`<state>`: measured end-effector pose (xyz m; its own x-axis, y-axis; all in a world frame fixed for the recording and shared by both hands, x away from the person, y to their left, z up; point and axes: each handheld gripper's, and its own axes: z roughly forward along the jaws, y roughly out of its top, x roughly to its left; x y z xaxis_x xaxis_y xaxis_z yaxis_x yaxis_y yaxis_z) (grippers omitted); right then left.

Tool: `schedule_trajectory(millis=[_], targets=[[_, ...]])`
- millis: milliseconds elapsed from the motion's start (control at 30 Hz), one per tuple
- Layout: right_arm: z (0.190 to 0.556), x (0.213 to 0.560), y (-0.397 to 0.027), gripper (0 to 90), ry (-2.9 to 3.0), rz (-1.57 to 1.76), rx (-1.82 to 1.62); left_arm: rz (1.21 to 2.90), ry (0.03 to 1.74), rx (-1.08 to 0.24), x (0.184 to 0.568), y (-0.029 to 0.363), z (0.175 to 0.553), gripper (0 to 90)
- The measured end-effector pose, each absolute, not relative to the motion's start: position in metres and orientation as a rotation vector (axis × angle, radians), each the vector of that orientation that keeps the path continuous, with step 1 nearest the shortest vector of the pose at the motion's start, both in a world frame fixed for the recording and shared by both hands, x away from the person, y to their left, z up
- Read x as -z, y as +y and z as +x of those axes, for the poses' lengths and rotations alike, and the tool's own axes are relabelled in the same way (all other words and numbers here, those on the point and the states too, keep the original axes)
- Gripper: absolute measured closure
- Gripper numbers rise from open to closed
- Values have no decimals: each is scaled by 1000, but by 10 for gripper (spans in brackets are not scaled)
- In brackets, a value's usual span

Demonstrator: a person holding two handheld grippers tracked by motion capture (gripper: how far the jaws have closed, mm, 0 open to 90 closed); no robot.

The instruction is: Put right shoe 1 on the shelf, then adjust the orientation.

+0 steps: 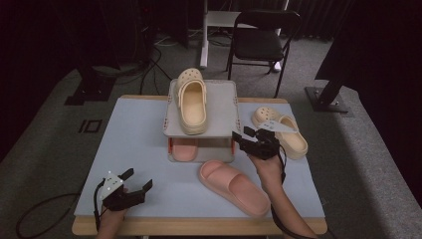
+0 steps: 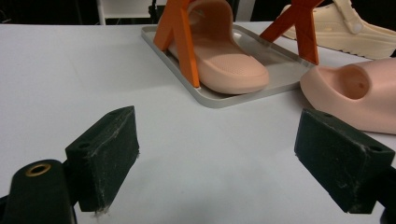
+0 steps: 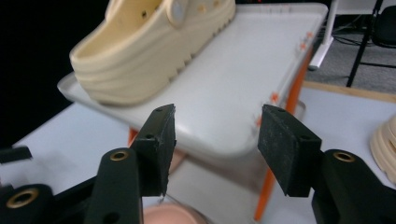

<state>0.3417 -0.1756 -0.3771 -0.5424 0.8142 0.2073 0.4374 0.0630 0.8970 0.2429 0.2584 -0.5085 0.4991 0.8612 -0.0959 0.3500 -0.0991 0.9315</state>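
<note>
A cream clog lies on the top grey tray of a two-level rack, and a pink slide lies on its lower tray. A second pink slide rests on the table in front of the rack, and a second cream clog lies to the rack's right. My right gripper is open at the rack's right front corner, facing the top tray's edge, with nothing between its jaws. My left gripper stands open near the table's front left, with bare tabletop between its pads.
Orange legs hold up the rack's top tray. The table is pale blue-grey with a wooden rim. Behind it stand a black folding chair and dark stands with cables on the floor. Bare tabletop lies left of the rack.
</note>
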Motion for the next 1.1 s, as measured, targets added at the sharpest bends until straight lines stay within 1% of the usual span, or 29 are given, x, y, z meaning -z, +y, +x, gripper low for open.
schedule_trajectory(millis=[33,267,300,400,600,767,967,1100], targets=[[338,385,-179,439,2021,1235,-1457,1679,1044,-600,508,258,243,135],[326,410,-189,431,2049,1216,-1422,1681,1040,-594,509,257,244,135],[323,412,-189,415,2049,1204,-1410,1680,1040,-595,509,257,244,135],[321,421,-194,404,2113,1194,-1439,1681,1038,-594,509,257,244,135],[311,435,-200,356,2131,1134,-1374,1679,1037,-594,509,258,243,135],[305,446,-210,368,2126,1139,-1339,1681,1035,-592,509,256,243,135],[296,458,-218,451,2183,1092,-1306,1678,1030,-592,509,255,244,135],[291,471,-218,460,2286,1039,-1256,1678,1031,-597,508,256,243,135]])
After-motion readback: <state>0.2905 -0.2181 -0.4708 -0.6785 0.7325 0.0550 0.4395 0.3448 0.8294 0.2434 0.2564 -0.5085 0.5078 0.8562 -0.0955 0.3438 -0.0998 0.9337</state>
